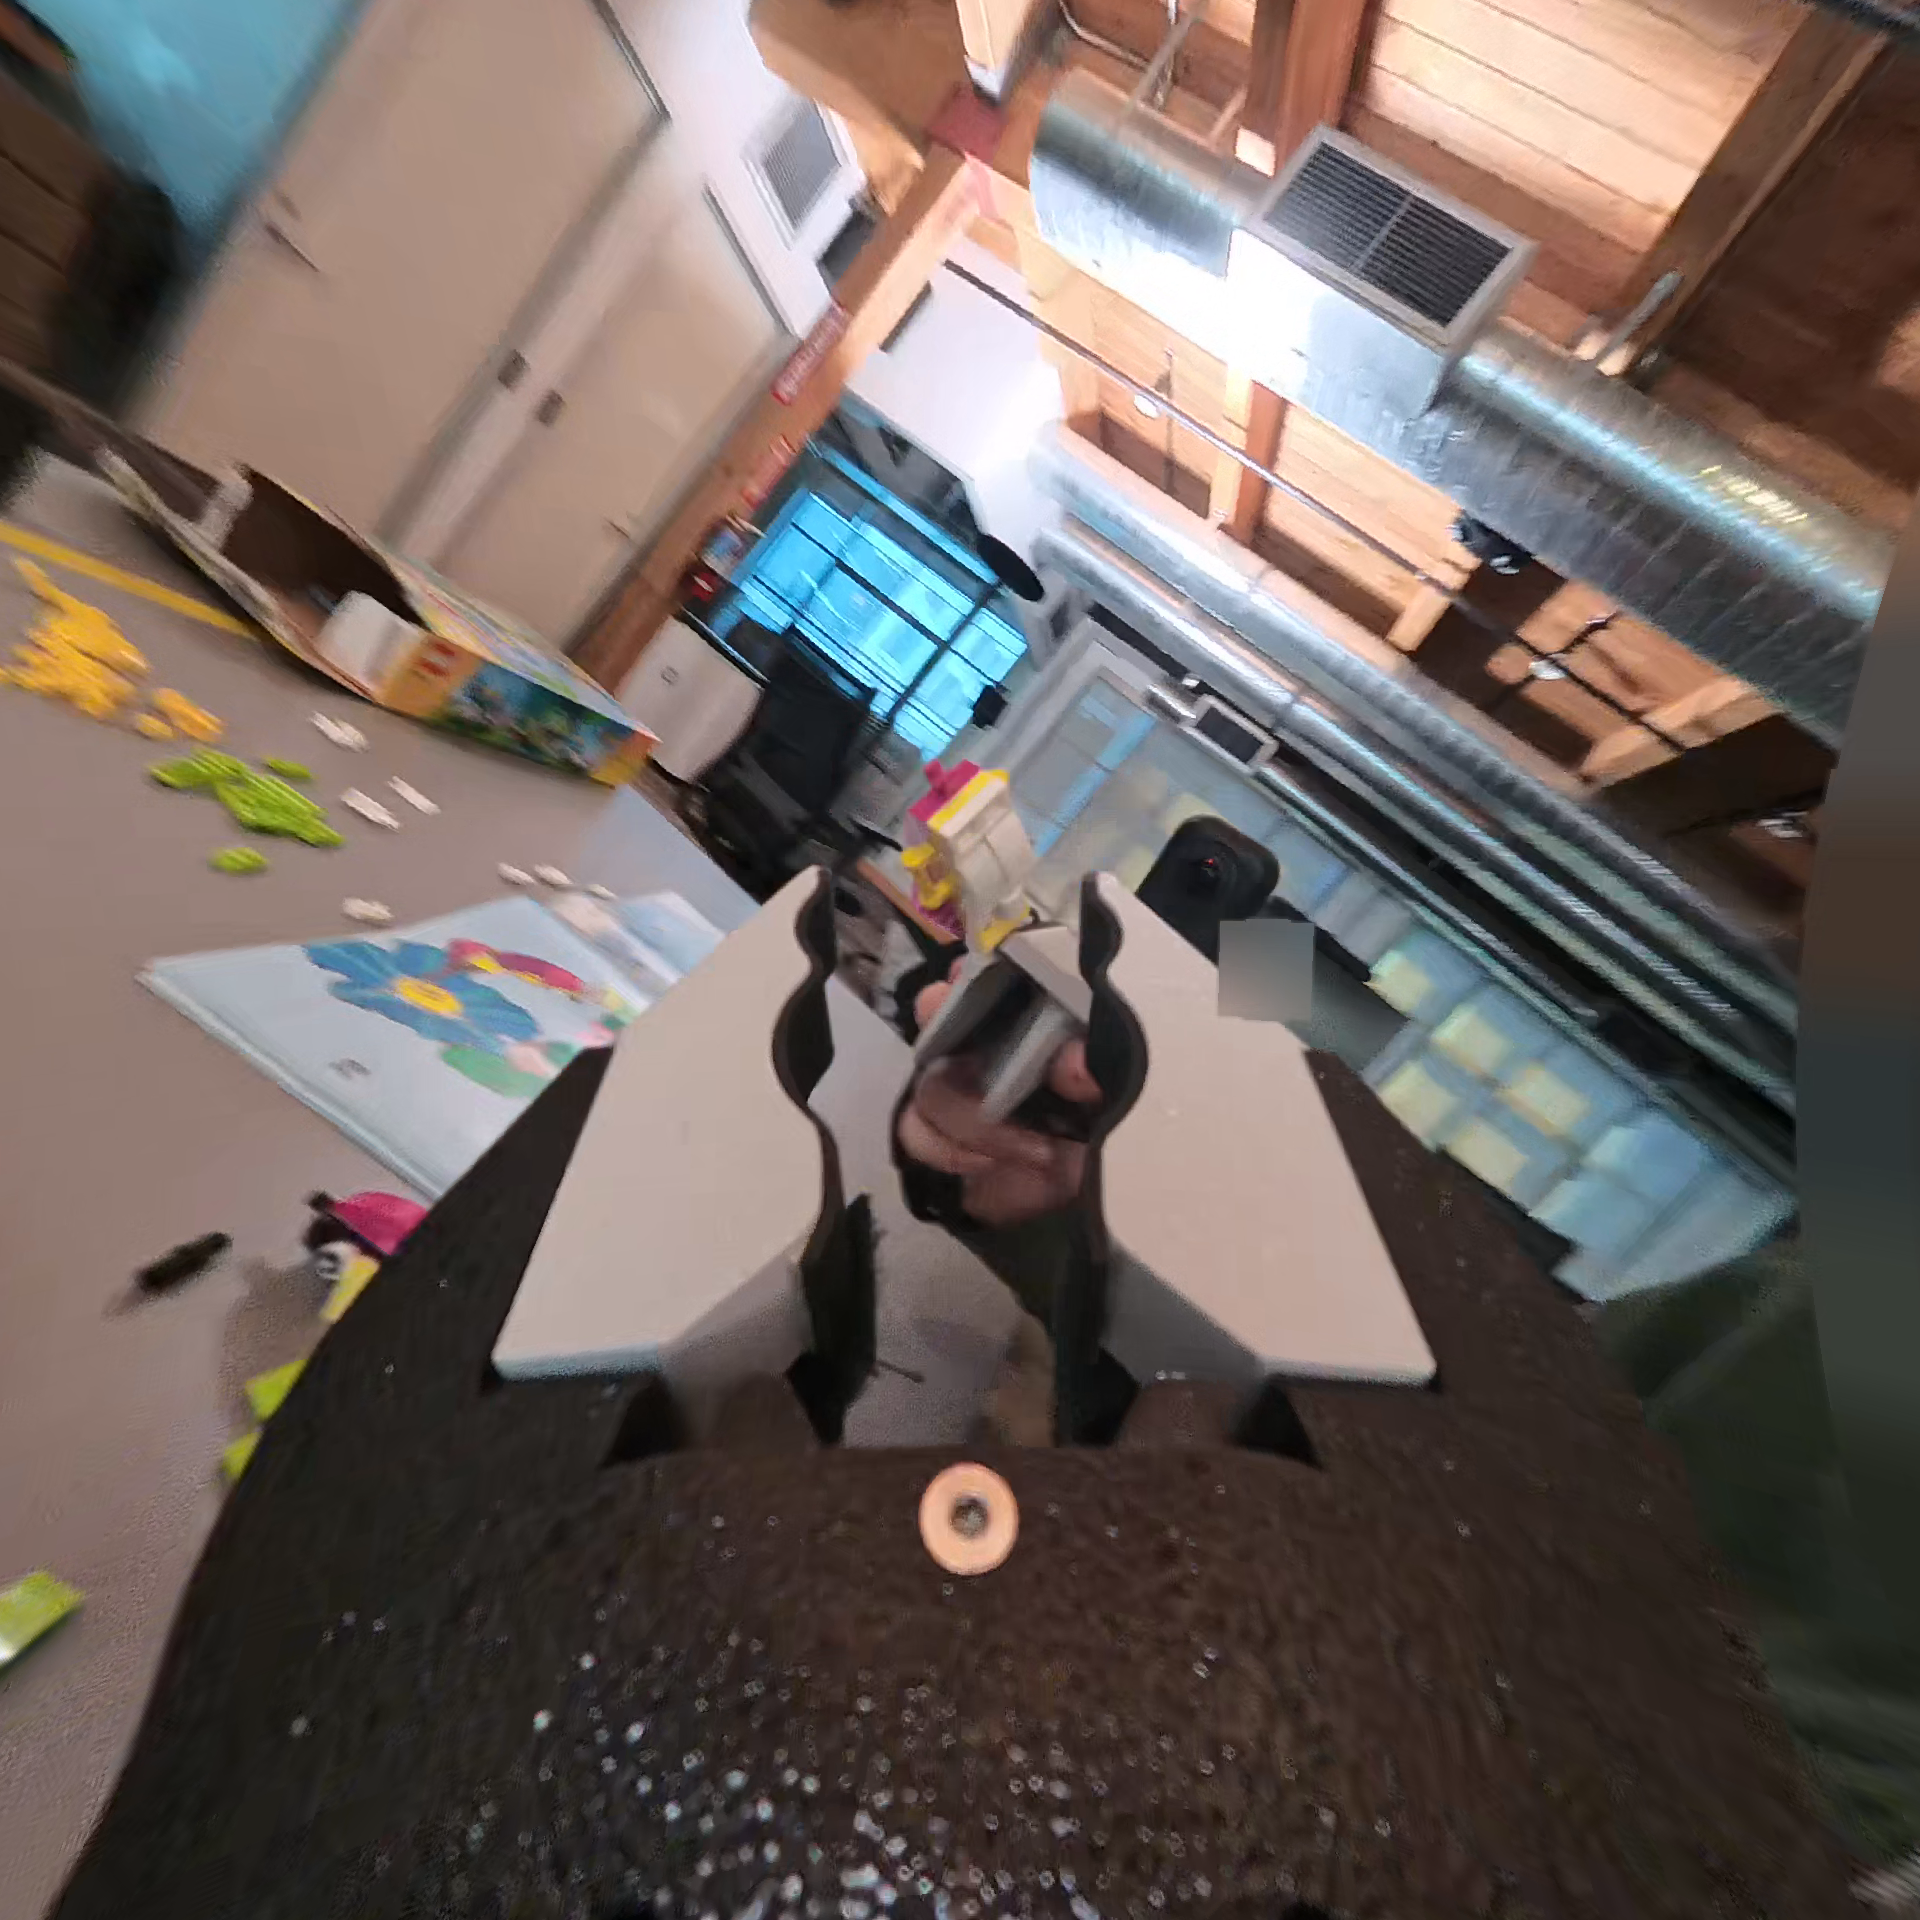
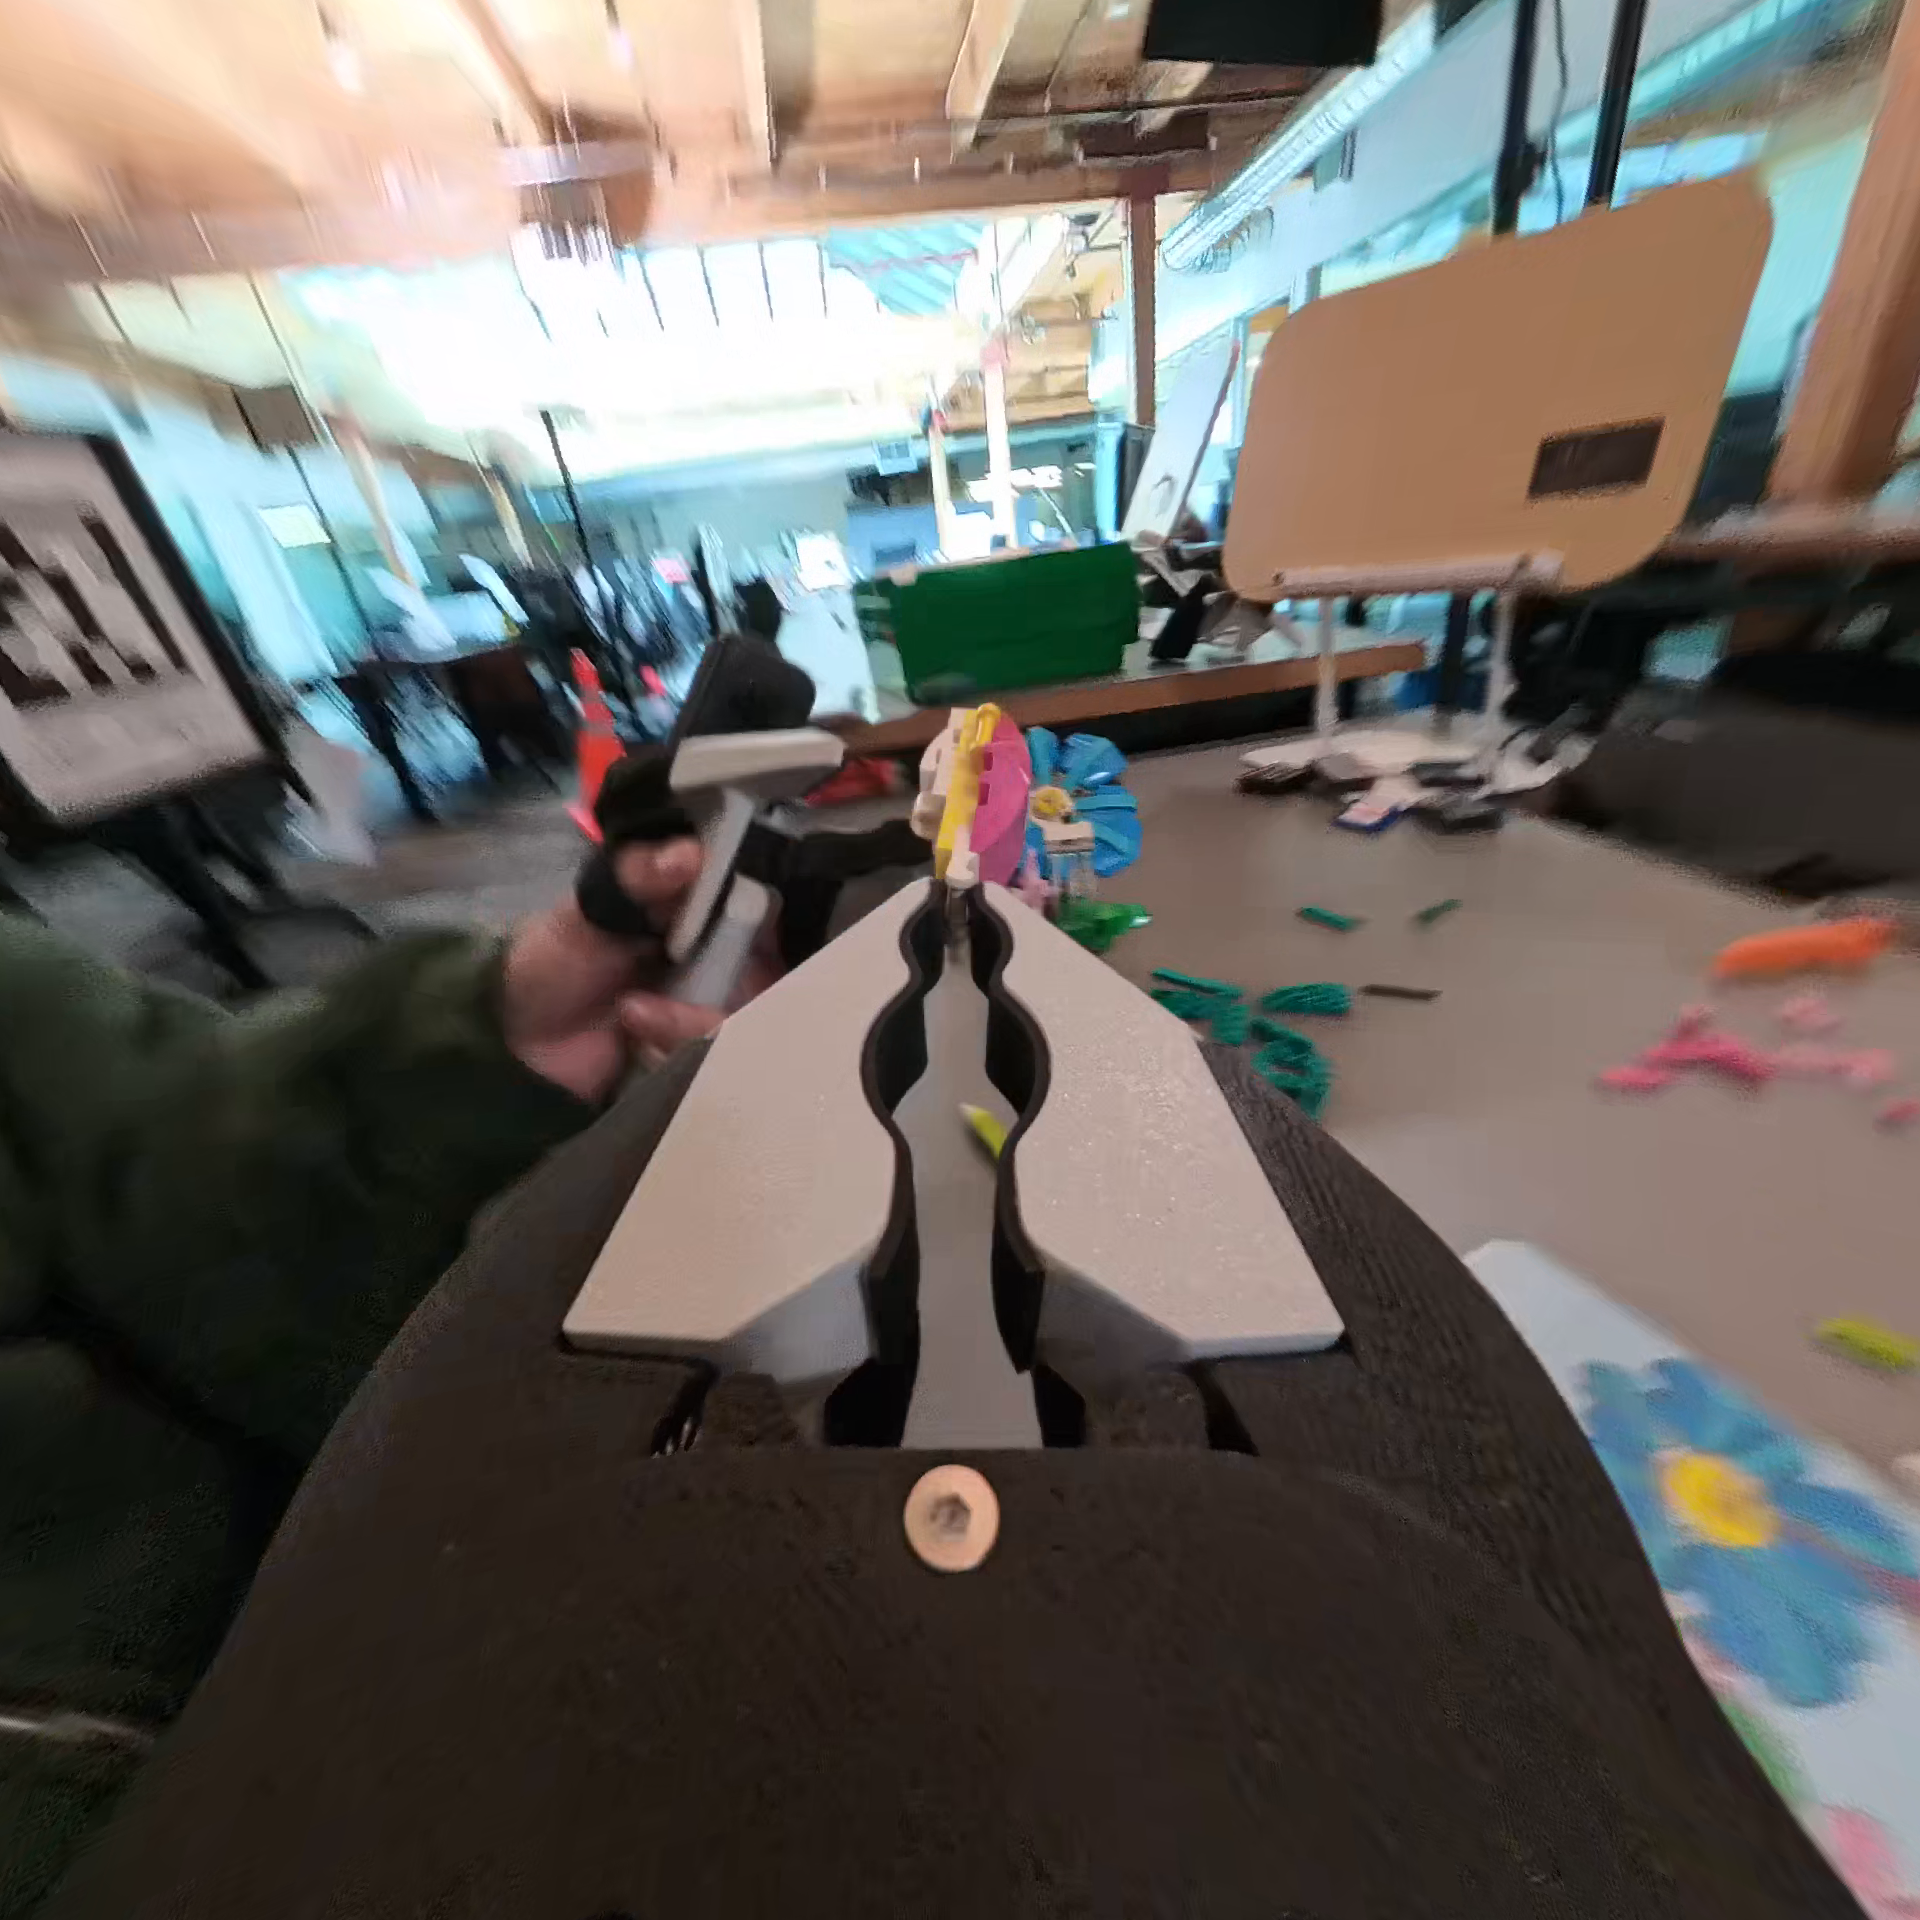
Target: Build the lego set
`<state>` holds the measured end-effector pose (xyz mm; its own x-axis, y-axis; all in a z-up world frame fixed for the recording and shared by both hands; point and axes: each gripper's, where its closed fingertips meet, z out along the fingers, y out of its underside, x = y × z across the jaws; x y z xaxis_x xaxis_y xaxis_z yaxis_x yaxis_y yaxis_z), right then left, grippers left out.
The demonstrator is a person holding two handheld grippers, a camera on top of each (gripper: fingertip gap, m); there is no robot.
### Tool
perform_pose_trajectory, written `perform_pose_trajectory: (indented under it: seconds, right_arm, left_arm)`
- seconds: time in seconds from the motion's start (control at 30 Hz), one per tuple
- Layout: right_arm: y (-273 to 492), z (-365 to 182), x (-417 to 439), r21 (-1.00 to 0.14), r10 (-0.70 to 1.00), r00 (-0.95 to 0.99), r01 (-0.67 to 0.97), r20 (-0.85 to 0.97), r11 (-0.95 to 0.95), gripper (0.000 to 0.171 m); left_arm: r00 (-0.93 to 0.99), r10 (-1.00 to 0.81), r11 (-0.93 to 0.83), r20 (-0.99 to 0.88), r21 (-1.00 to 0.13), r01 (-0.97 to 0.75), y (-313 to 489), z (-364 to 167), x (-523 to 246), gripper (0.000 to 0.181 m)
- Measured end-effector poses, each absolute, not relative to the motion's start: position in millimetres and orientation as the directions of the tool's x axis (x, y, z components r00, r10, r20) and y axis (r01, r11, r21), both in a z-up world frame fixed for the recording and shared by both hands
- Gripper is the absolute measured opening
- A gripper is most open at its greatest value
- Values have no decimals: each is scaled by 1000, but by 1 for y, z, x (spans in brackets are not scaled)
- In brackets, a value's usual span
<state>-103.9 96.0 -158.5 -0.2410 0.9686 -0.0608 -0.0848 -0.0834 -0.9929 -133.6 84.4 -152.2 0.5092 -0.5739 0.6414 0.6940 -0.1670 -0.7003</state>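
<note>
My right gripper [image 2: 958, 896] is shut on the lower edge of a small lego assembly [image 2: 971, 800] of white, yellow and pink bricks and holds it upright in the air above the grey table [image 2: 1455, 1091]. In the left wrist view the same assembly [image 1: 971, 847] shows just beyond my left gripper [image 1: 956, 888], which is open and empty, with the right gripper's fingers [image 1: 1013, 1013] under the assembly. In the right wrist view the left gripper [image 2: 748, 821] sits to the left of the assembly, held by a hand [image 2: 582, 997].
An open lego box [image 1: 447, 644] lies at the table's far side. An instruction booklet [image 1: 436, 997] with a blue flower lies flat. Loose yellow pieces [image 1: 73, 655], lime pieces [image 1: 260, 800], teal pieces [image 2: 1247, 1018], pink pieces [image 2: 1714, 1060] and blue petals [image 2: 1091, 790] are scattered around. Across from one pair of fingers to the other is roughly 4 cm.
</note>
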Motion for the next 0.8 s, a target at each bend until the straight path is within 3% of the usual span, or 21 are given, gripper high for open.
perform_pose_trajectory:
  seconds: [0.1,0.33,0.8]
  right_arm:
    - [86,-158,-104,-976,962,-169,-94,212,199,2]
    - [77,-159,-102,-883,879,-97,-96,467,459,2]
    - [68,-166,-106,-777,775,-57,-68,630,626,3]
  left_arm:
    - [398,-608,-276,687,-653,706,80,-155,-126,42]
    - [323,-647,-305,691,-622,721,73,-152,-124,38]
    - [250,-673,-353,696,-599,718,69,-159,-118,28]
